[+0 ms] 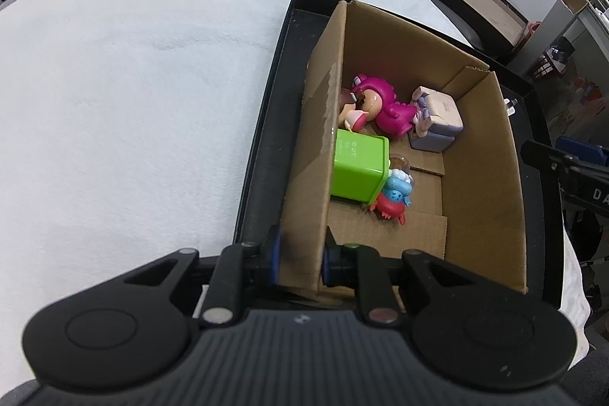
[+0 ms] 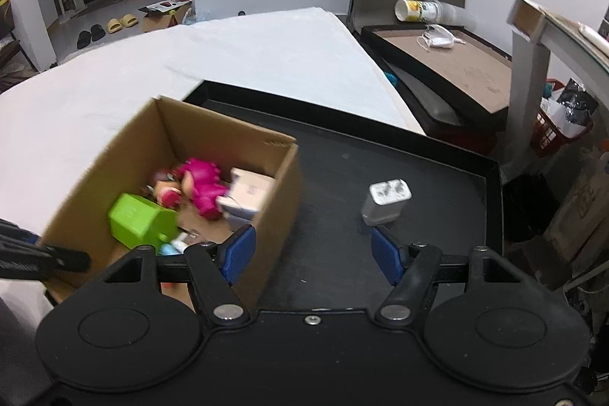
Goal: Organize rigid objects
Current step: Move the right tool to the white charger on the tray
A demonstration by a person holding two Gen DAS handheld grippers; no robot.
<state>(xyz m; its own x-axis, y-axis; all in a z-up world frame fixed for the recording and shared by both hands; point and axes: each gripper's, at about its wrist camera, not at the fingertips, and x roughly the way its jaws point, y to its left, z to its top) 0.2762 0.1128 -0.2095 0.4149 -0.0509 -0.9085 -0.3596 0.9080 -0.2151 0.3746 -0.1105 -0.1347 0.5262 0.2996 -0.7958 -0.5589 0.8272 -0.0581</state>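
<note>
A cardboard box [image 1: 483, 155] stands in a black tray [image 1: 262, 147] and holds a green cube [image 1: 357, 166], a pink figure [image 1: 384, 105], a pale lilac block toy [image 1: 437, 122] and a blue-and-red toy [image 1: 394, 198]. My left gripper [image 1: 298, 255] is shut on the box's near left wall. My right gripper [image 2: 316, 250] is open and empty over the tray [image 2: 437, 155], just short of a white charger plug [image 2: 386, 202]. The box also shows in the right wrist view [image 2: 274, 212], with the green cube [image 2: 139, 215] and pink figure [image 2: 201, 187] inside.
The tray lies on a white cloth-covered table [image 1: 133, 82]. Beyond the table's right edge stand a brown-topped side table [image 2: 449, 63] with a cup [image 2: 415, 10] and a mask [image 2: 437, 40], and a red basket [image 2: 559, 132]. Slippers [image 2: 121, 21] lie on the far floor.
</note>
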